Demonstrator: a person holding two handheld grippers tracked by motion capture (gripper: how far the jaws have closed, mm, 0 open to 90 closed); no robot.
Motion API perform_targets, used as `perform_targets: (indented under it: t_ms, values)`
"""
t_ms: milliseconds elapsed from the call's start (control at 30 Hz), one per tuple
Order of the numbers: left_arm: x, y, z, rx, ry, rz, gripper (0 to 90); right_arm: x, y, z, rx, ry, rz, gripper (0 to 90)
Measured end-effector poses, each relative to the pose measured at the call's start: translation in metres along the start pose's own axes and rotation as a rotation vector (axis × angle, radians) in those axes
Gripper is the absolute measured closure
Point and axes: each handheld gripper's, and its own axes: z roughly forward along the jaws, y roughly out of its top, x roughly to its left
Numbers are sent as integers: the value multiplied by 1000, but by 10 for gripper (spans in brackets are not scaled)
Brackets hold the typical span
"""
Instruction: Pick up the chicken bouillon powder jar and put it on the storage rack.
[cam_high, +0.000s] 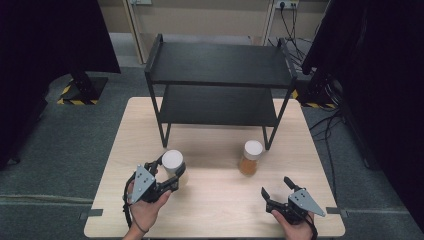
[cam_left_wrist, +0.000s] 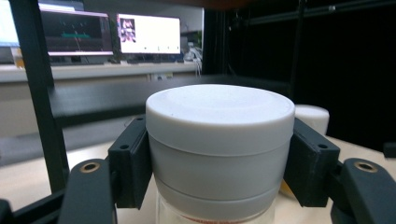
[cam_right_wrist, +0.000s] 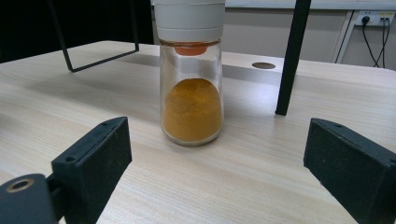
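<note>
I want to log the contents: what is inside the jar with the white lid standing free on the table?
The standing jar holds a mound of orange-yellow powder filling roughly its lower half. An orange insert sits beneath the white lid; what lies under the lid is hidden.

A black two-tier shelf (cam_high: 218, 70) stands on the wooden table (cam_high: 215, 200), monitors (cam_left_wrist: 148, 33) beyond.

Held jar (cam_left_wrist: 219, 154) body cut off, contents perhaps unseen.
</note>
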Motion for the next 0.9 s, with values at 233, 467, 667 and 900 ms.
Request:
perform_targets:
  t_ms: [233,467,667,900]
  values:
    - [-1,19,11,-34,33,10,341,0,0,0,0,1,0,80]
    - [-2,29,20,-63,47,16,341,-1,1,0,3,5,2,80]
    - [-4,40,28,-81,62,15,341,-1,0,0,1,4,1,80]
    - [-4,51,37,-107,77,11,341,-1,0,0,2,3,0,80]
